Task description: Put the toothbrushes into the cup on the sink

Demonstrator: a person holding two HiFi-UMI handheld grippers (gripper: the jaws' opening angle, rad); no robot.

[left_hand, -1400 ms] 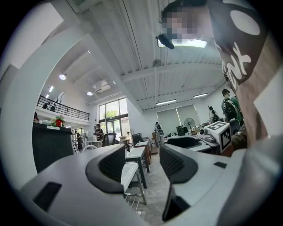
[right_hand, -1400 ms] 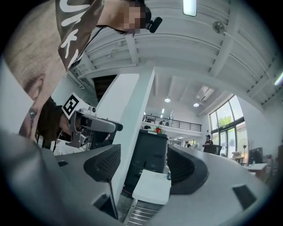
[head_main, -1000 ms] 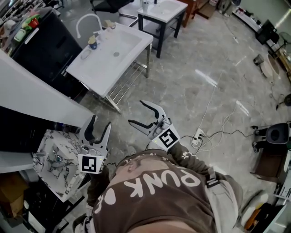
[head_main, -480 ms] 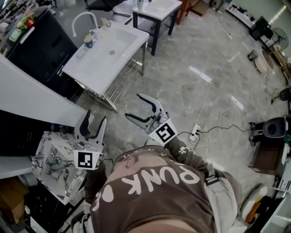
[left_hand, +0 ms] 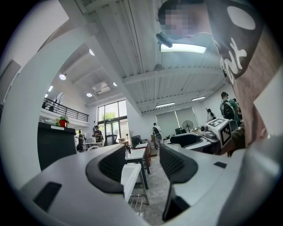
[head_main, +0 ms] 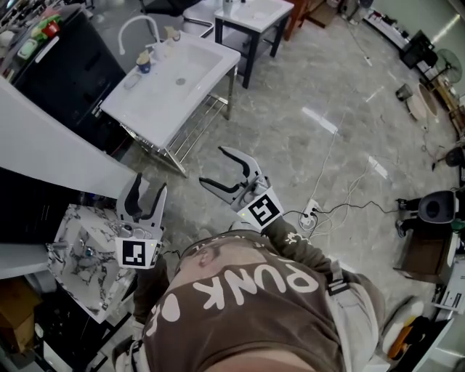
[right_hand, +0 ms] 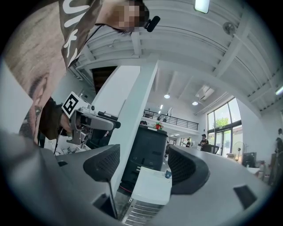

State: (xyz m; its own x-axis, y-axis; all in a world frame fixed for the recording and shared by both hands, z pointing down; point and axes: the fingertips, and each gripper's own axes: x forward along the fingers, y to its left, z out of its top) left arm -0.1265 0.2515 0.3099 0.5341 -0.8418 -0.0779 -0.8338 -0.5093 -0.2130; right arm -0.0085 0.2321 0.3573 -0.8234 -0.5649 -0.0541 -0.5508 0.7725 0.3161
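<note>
The white sink point(head_main: 178, 83) stands on a metal frame at the upper left of the head view. A small blue cup point(head_main: 144, 65) is on its back rim near the curved white faucet point(head_main: 138, 25). A pale item point(head_main: 132, 81) lies beside the cup, too small to identify. Both grippers hang over the floor, well short of the sink. My left gripper point(head_main: 147, 190) is open and empty. My right gripper point(head_main: 216, 168) is open and empty too. The sink point(left_hand: 129, 176) shows between the left jaws. Between the right jaws I see the sink point(right_hand: 152, 185) and the cup point(right_hand: 168, 174).
A marble-topped stand point(head_main: 83, 254) is by my left side, and a slanted white panel point(head_main: 51, 149) lies between it and a black cabinet point(head_main: 73, 69). Behind the sink is a second white table point(head_main: 254, 14). Cables and a power strip point(head_main: 316, 212) lie on the grey floor to the right.
Both grippers stay open and empty. The left gripper has drifted slightly up and left. The sink now sits a little higher and further left in the head view.
</note>
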